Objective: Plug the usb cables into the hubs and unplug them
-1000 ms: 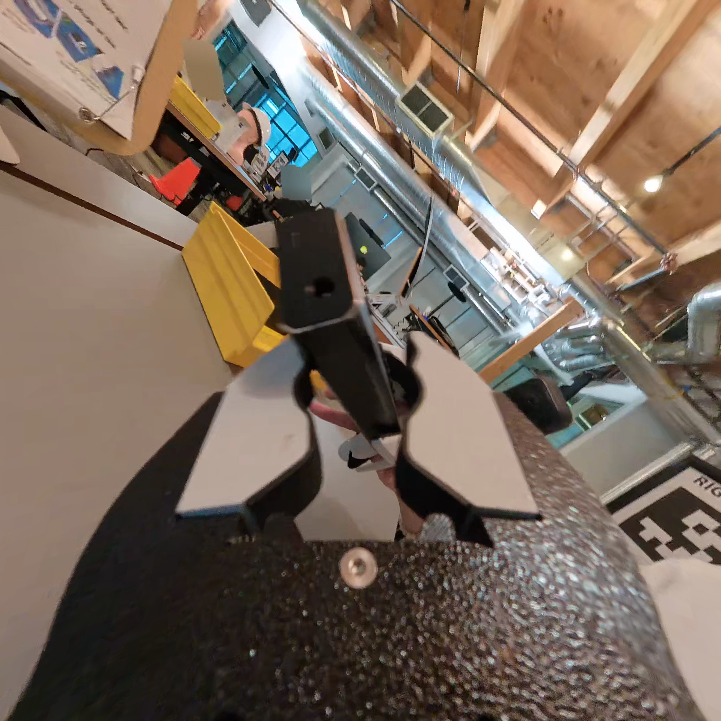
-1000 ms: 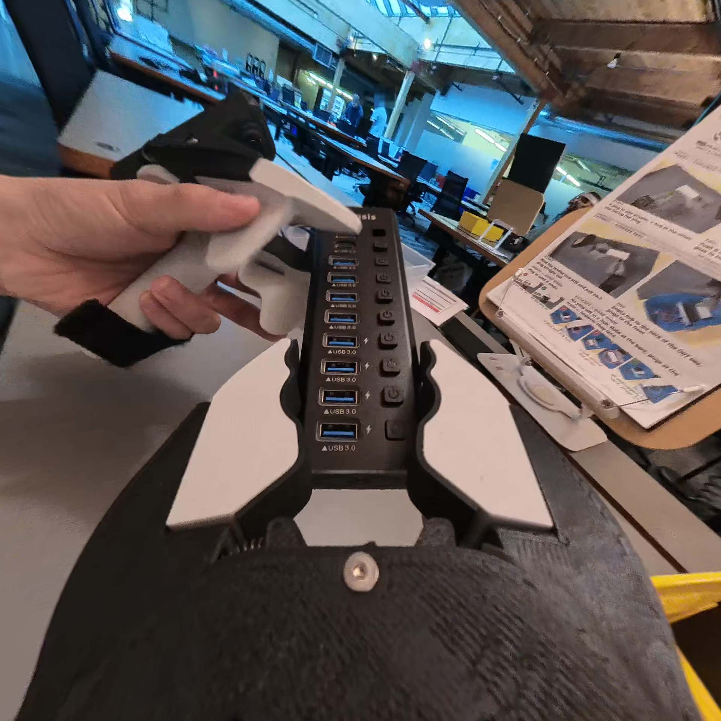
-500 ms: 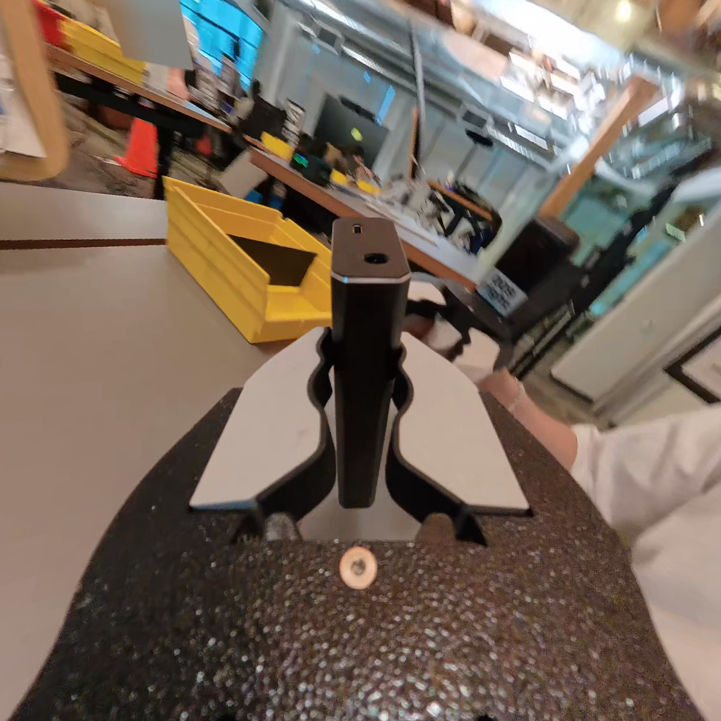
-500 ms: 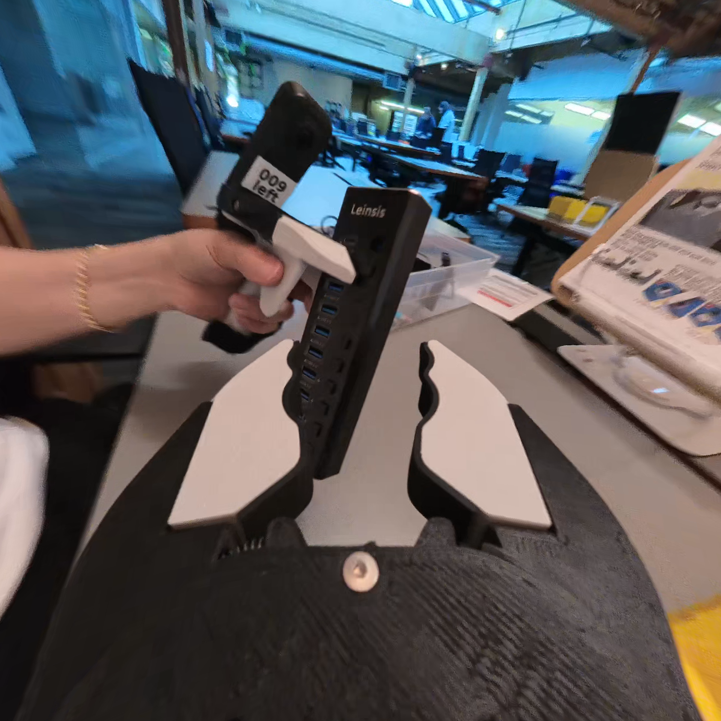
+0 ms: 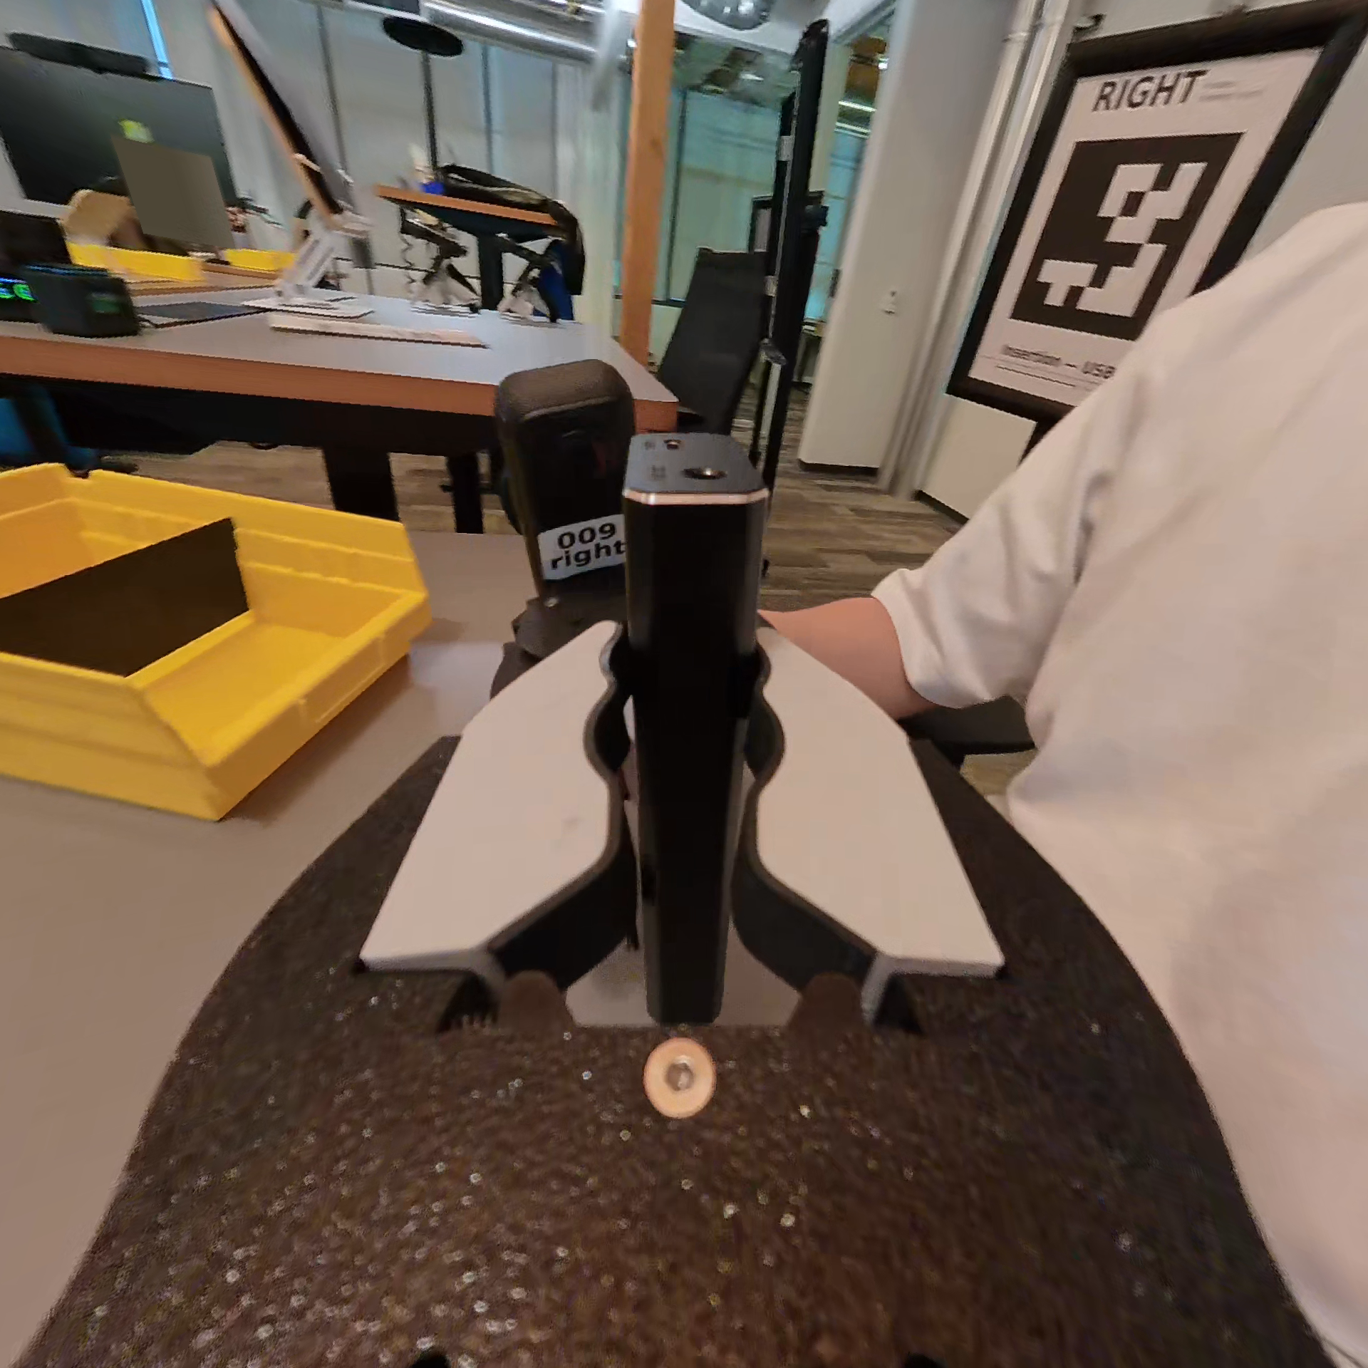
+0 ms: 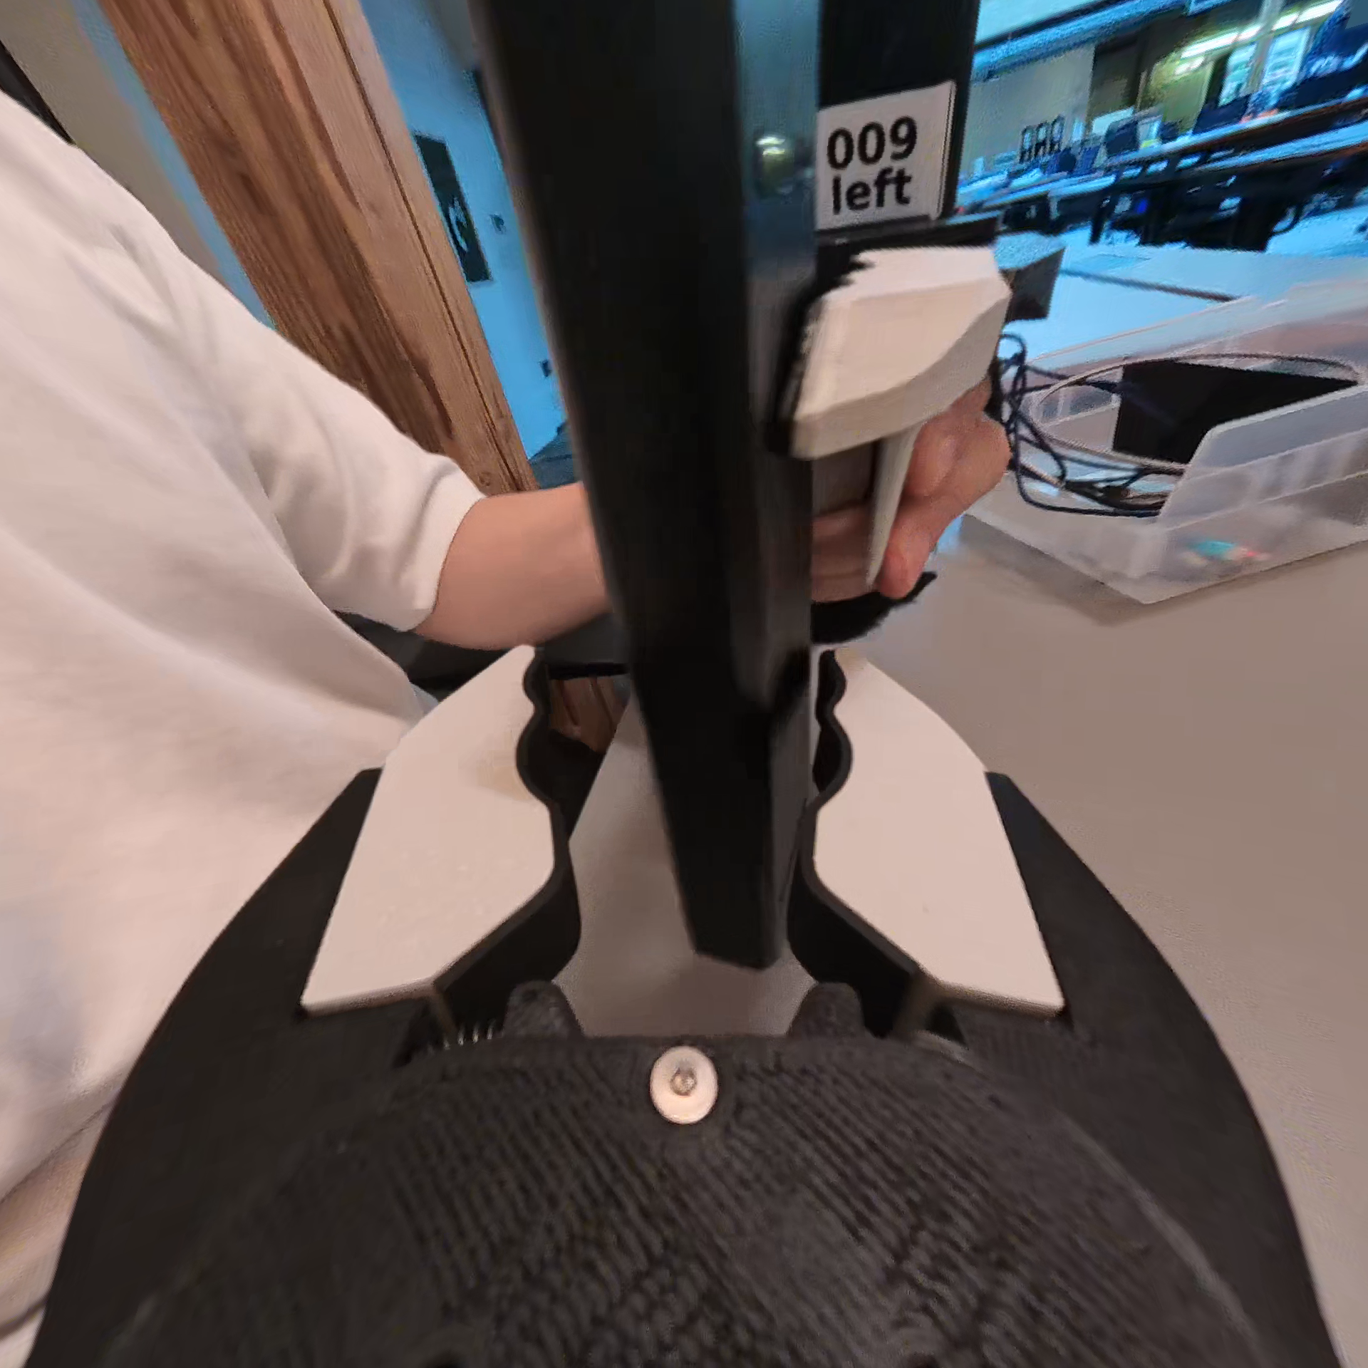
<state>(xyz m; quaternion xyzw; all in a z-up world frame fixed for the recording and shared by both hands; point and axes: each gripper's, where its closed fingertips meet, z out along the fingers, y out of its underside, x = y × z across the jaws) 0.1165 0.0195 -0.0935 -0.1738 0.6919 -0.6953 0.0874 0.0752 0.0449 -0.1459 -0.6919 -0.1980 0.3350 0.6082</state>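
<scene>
Above the desk [image 5: 111,888] we keep the long black hub [image 5: 685,740] still with the left gripper [image 5: 685,666] clamped tight on it, while the right gripper [image 6: 681,740] has its jaws apart around the hub's end.

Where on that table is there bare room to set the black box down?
Bare tabletop lies left of the left gripper, in front of the yellow bin. More lies right of the right gripper, before the clear tray crowded with cables.
</scene>
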